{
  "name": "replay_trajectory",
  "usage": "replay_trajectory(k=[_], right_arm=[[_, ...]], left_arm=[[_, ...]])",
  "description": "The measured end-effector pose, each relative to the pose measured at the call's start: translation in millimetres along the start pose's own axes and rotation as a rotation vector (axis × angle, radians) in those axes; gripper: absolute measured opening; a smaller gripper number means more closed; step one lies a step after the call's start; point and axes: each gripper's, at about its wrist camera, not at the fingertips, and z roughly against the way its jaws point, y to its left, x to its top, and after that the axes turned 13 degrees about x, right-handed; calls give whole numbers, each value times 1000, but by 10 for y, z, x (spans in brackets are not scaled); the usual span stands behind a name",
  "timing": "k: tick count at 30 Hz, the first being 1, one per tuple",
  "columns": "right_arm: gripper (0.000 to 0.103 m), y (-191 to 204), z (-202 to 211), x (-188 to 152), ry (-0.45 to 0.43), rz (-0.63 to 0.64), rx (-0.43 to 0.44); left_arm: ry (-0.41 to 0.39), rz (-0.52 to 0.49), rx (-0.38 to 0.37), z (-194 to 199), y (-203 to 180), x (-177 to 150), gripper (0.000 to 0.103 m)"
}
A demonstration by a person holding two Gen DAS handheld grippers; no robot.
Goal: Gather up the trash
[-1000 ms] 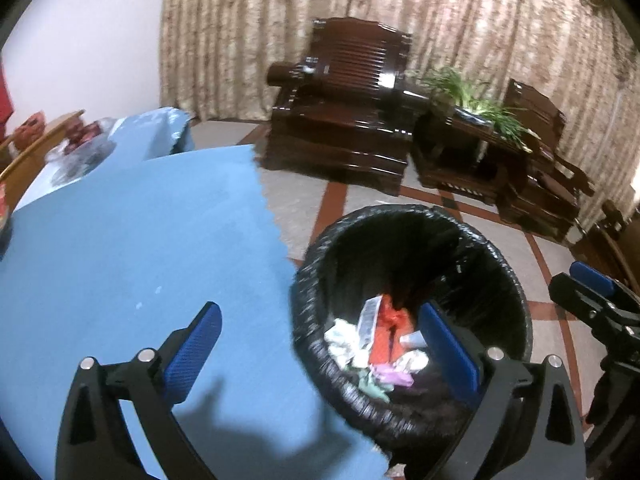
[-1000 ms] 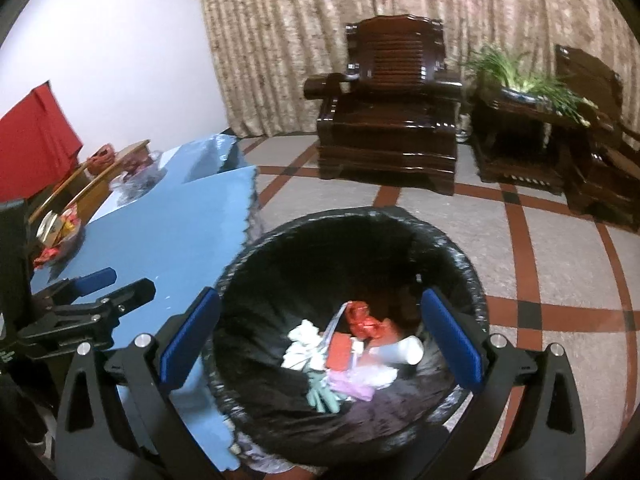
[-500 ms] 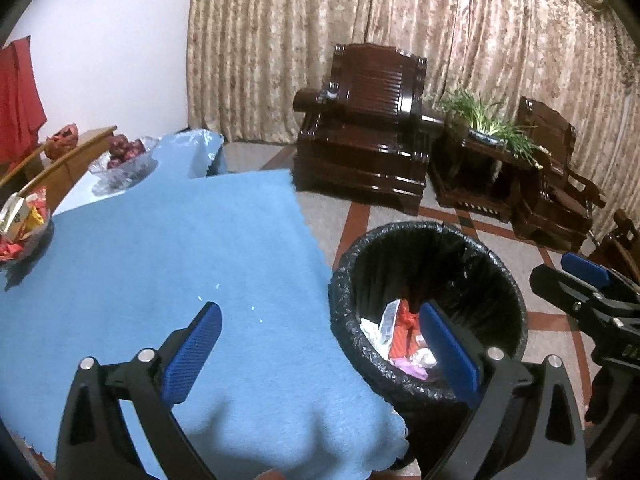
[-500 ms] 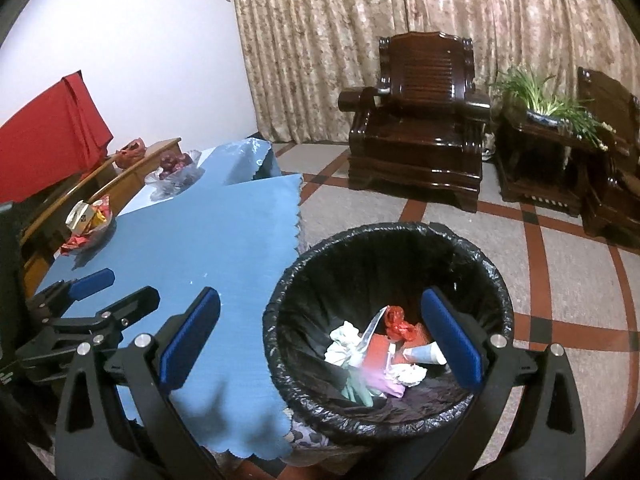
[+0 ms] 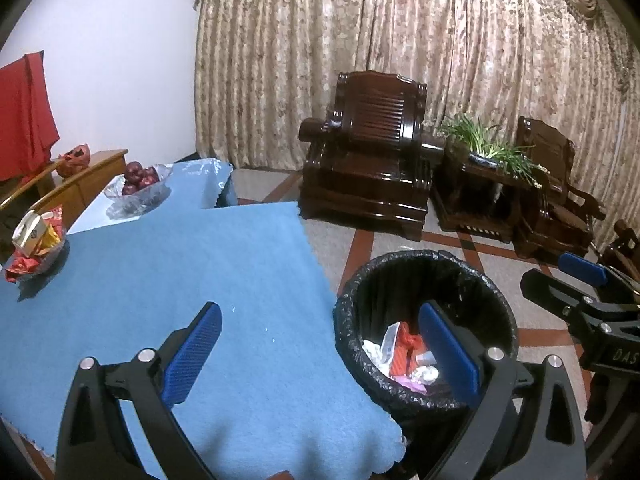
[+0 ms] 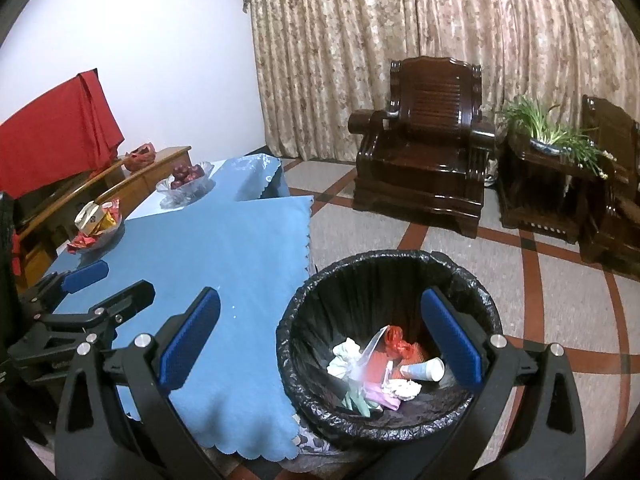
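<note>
Grippers are both hanging empty as I am watching. I am seeing my left gripper (image 5: 320, 354) with its blue pads spread wide, one pad over the blue tablecloth (image 5: 168, 272) and the other over the trash bin (image 5: 426, 268). My right gripper (image 6: 320, 340) is likewise gaping, nothing between its fingers, straddling the cloth's edge and the bin's mouth.

The bin, lined with a black bag, is standing on the tiled floor (image 6: 560, 292) just beside the table's corner, touching the hanging cloth. Inside it the trash (image 6: 384, 364) is lying at the bottom: crumpled white paper, a red wrapper, a clear plastic strip, a small paper cup (image 6: 424, 370) on its side, and pink and green scraps.

On the table beyond the bin, a dish of snack packets (image 5: 34, 246) is sitting near the far edge, and a glass bowl of red fruit (image 5: 138, 184) farther back. Behind the bin a dark wooden armchair (image 6: 424, 164) is facing me, with a potted plant (image 6: 560, 136) beside it before patterned curtains (image 6: 440, 20).
</note>
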Motion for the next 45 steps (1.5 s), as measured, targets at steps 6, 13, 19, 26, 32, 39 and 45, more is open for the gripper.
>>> replay_trajectory(k=[6,13,19,26,32,39,45], right_arm=[[98,54,30,29,-10,14,4],[98,91,44,43,-17,28,3],[98,96,39,44,-17,28,2],[98,99,42,52,-18,29,-2],[98,99,41,49,-18,29,0],[98,91,45,56,-16,29,1],[98,91,43,56,-15,29,0]], left_arm=[[-26,3,14,78,-8,30,97],[-40,8,16,123,0,50,97],[-47,3,18,139,-20,59,97],[-46,4,19,139,-24,65,97],[-46,4,18,137,-23,67,97],[-45,5,18,138,-17,66,97],[-47,5,18,138,-15,70,97]])
